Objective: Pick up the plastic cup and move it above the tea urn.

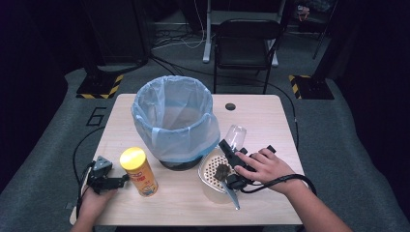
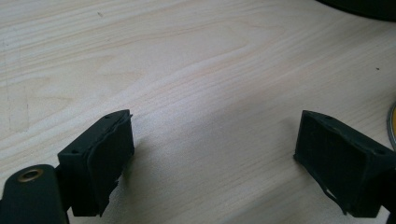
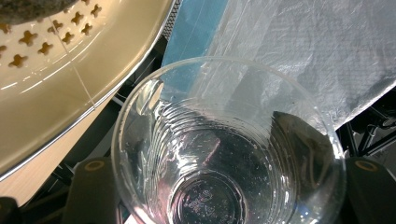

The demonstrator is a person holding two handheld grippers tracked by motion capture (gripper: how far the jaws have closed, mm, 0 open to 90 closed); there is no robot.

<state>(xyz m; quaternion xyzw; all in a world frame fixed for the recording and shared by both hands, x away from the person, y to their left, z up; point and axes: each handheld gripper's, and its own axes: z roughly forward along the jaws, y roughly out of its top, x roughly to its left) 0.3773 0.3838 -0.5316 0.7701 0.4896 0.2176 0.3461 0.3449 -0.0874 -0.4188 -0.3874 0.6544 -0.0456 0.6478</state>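
Right gripper (image 1: 231,153): in the high view the hand (image 1: 263,166) covers most of its body. In the right gripper view the clear cup (image 3: 229,154) stands in front of both jaws, its base cut by the bottom edge. Dark lump (image 1: 222,171) in the perforated strainer (image 1: 211,180): too small to identify (cropped at top left in the right gripper view). Yellow can (image 1: 139,171): label print unreadable; a sliver at the left gripper view's right edge. Bin (image 1: 174,118) floor unclear through the liner.

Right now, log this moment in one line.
right gripper: shut on clear plastic cup, beside bin | left gripper: open, near yellow can
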